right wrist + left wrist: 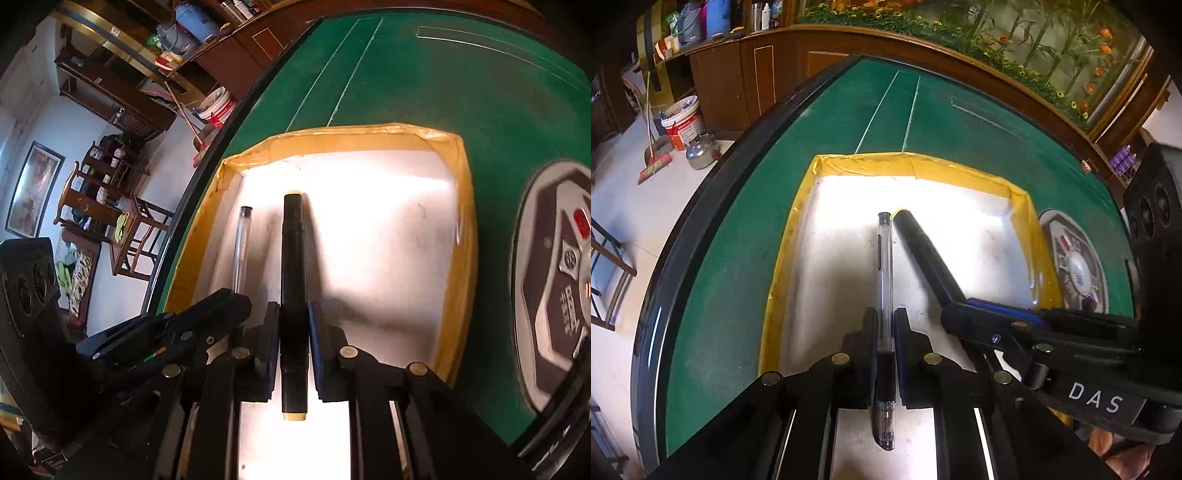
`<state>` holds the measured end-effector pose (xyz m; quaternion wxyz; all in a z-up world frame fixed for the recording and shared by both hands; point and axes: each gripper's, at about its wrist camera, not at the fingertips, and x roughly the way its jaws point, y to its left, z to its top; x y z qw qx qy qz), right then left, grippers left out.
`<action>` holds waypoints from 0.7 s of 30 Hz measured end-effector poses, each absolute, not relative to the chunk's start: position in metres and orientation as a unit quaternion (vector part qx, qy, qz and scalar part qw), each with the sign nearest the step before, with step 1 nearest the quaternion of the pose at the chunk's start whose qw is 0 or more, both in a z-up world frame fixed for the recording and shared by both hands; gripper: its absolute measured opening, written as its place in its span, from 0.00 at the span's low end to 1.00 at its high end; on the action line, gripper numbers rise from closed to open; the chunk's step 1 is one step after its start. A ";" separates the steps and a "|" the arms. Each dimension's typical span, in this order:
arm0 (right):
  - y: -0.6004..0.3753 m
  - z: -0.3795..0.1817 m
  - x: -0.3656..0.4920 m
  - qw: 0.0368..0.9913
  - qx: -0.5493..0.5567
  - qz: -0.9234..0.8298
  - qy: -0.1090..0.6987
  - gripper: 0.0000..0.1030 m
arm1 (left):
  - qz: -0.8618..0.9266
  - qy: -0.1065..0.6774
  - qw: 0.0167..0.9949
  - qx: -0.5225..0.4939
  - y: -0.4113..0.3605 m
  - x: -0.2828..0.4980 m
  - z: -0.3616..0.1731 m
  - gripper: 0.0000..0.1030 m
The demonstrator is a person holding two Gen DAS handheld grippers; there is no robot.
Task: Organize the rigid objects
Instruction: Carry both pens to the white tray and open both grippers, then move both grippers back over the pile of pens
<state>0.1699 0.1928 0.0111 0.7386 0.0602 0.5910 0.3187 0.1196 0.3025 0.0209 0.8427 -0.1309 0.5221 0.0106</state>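
Left wrist view: white letters "DAS" stood on the right gripper (955, 308), which entered from the right clenched on a black marker (923, 254). The left gripper (885, 325) was clamped on a clear pen (884, 280), both over the yellow-taped tray (783, 266).

Right wrist view: the round disc (546, 291) bore print too blurred to read. The marker lay lengthwise between the right gripper's pads, the pen just left of it above the tray's white floor.

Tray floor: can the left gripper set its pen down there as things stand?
Probably yes. The left gripper holds the pen over bare tray floor; the marker in the right gripper hangs alongside.
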 end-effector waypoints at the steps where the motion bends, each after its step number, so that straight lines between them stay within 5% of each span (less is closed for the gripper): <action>1: 0.194 0.011 0.171 0.738 0.058 0.321 0.591 0.14 | 0.010 0.521 0.843 -0.131 0.303 0.119 0.021 0.08; 4: 0.196 0.012 0.172 0.739 0.049 0.326 0.588 0.15 | 0.015 0.520 0.844 -0.132 0.305 0.112 0.022 0.24; 6: 0.192 0.017 0.173 0.744 0.040 0.326 0.581 0.15 | 0.015 0.514 0.846 -0.139 0.307 0.105 0.025 0.58; 8: 0.185 0.022 0.172 0.742 0.047 0.334 0.580 0.16 | 0.010 0.504 0.852 -0.142 0.307 0.098 0.027 0.71; 21: 0.083 0.042 0.135 0.760 0.076 0.315 0.563 0.28 | 0.007 0.549 0.830 -0.095 0.278 0.057 0.019 0.71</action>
